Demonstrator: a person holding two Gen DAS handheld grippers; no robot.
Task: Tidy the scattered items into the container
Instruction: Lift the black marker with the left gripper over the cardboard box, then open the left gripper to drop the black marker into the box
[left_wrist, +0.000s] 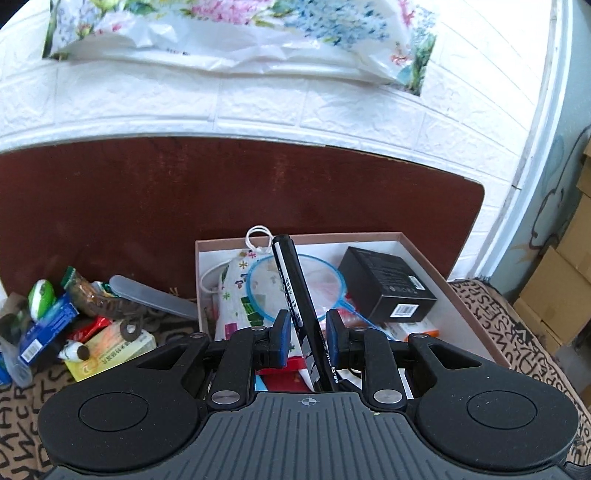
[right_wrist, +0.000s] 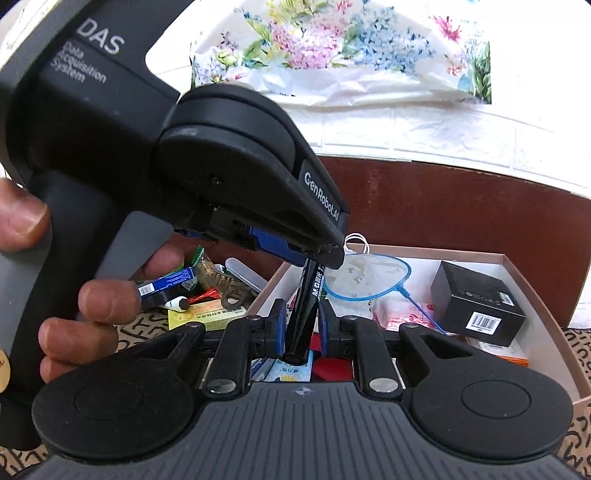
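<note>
A black marker pen (left_wrist: 295, 295) stands tilted between the pads of my left gripper (left_wrist: 306, 332), over the open box (left_wrist: 469, 321). The jaws stand slightly apart and do not press it. In the right wrist view the left gripper (right_wrist: 295, 254) hangs over the box (right_wrist: 546, 317) with the pen (right_wrist: 304, 314) pointing down. My right gripper (right_wrist: 301, 325) has the pen's lower end between its pads with gaps on both sides. The box holds a black carton (left_wrist: 388, 284), a blue net scoop (left_wrist: 273, 288) and a patterned pouch (left_wrist: 236, 295).
Scattered items lie left of the box on the patterned cloth: a blue carton (left_wrist: 48, 328), a yellow box (left_wrist: 114, 350), a translucent case (left_wrist: 155, 295), snack packets (left_wrist: 85, 291). A brown board (left_wrist: 221, 199) and white brick wall stand behind. Cardboard boxes (left_wrist: 569, 295) are at the right.
</note>
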